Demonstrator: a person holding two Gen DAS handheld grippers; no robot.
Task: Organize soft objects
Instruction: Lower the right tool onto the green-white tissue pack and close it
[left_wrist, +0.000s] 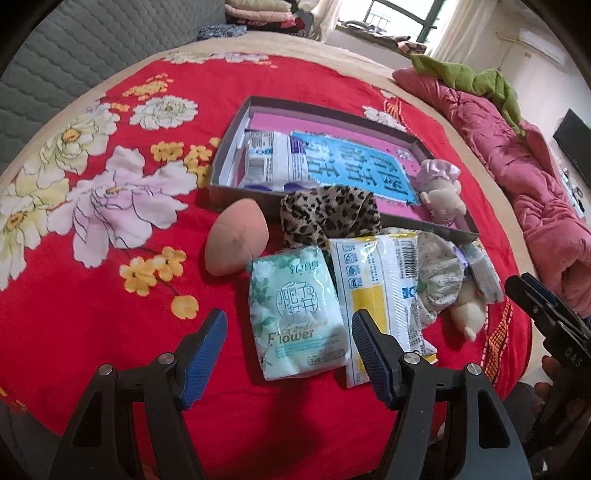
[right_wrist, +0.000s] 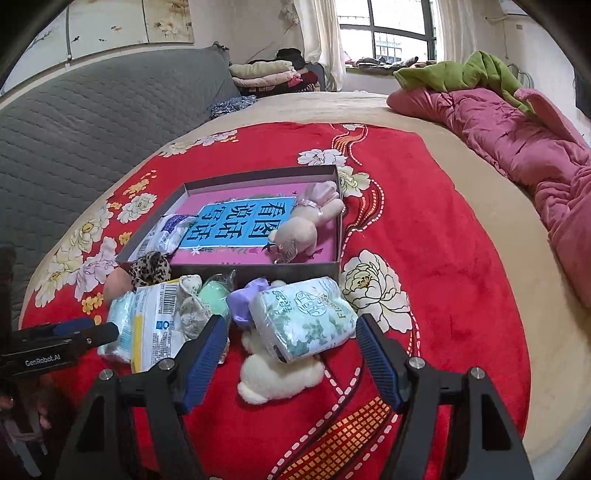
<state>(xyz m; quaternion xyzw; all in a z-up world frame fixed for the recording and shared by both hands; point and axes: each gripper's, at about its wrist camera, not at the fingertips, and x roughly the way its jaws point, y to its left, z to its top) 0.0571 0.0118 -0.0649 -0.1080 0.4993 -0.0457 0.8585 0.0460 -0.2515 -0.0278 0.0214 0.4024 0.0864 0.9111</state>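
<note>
Spread over a bed, a red flowered blanket (left_wrist: 110, 295) carries a heap of small soft things in front of a shallow grey box (right_wrist: 236, 269).

Both tongs stand apart and hold nothing. The left tongs (left_wrist: 288, 347) hang over a green-and-white tissue pack (left_wrist: 297, 314) lying flat on the blanket, one pad to each side of it and neither touching. The right tongs (right_wrist: 291, 350) frame another tissue pack (right_wrist: 303, 317), which rests tilted on a white plush toy (right_wrist: 277, 376).

Farther out lie a yellow-and-white wipes packet (left_wrist: 373, 295), a peach sponge egg (left_wrist: 232, 240), a leopard-print scrunchie (left_wrist: 328, 214) against the box wall, and a flowered cloth (left_wrist: 439, 277). Inside the box are a white packet (left_wrist: 269, 158), a blue printed sheet (left_wrist: 354, 166) and a small plush doll (right_wrist: 306, 225).

These packs look light and squashy, with slick plastic wrap, so a pinch across the short middle should hold better than one at a corner. The plush would give under a grip; its body seems the safest place to hold.
</note>
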